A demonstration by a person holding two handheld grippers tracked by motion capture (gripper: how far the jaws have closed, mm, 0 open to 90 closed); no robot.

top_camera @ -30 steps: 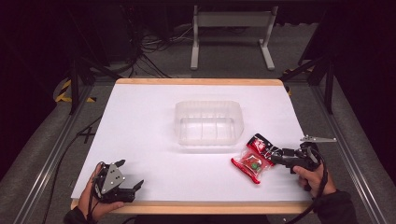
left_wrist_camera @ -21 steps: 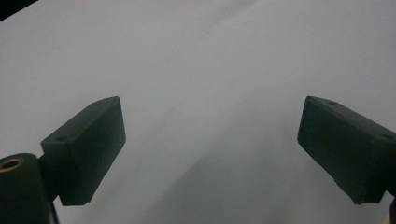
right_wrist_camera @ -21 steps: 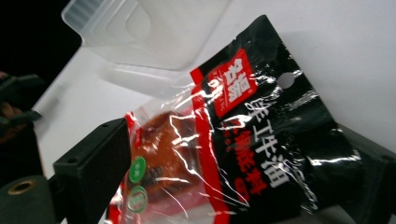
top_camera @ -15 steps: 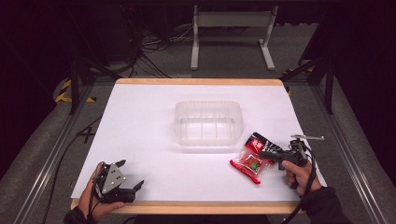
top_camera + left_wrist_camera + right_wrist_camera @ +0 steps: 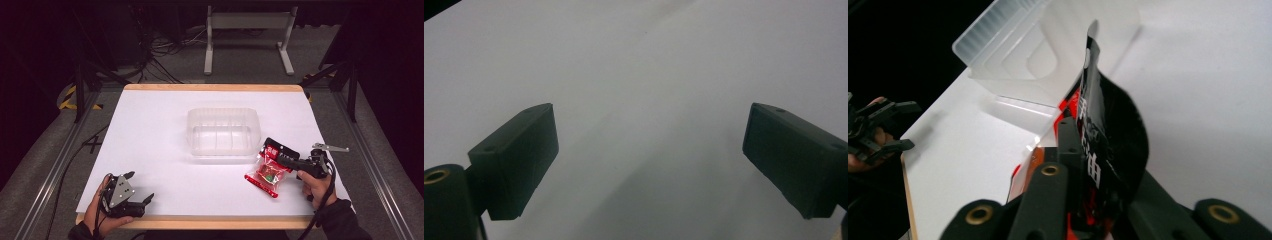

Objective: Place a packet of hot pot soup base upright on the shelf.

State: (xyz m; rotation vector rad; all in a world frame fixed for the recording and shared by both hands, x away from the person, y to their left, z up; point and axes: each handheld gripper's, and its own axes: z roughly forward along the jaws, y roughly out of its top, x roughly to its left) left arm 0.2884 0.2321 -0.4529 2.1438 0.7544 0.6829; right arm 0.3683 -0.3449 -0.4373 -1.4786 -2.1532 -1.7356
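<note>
Your right gripper [image 5: 286,159] sits at about 4 o'clock on the white table [image 5: 150,130]. Its two black jaws are squeezed shut on the top edge of a red and black snack bag [image 5: 269,167]. In the right gripper view, the bag [image 5: 1108,135] stands up between the jaws and bends over to one side. The low end of the bag touches the table at about 5 o'clock.

The clear plastic box [image 5: 223,131] sits open near the middle of the table. The bag is just beside the box's near right corner, outside it. In the right gripper view the box [image 5: 1028,50] is right behind the bag.

Your left gripper [image 5: 135,197] rests at about 7 o'clock, by the near edge of the table, well apart from the bag. In the left gripper view [image 5: 649,165] its jaws are spread wide with nothing between them, just bare white table.
</note>
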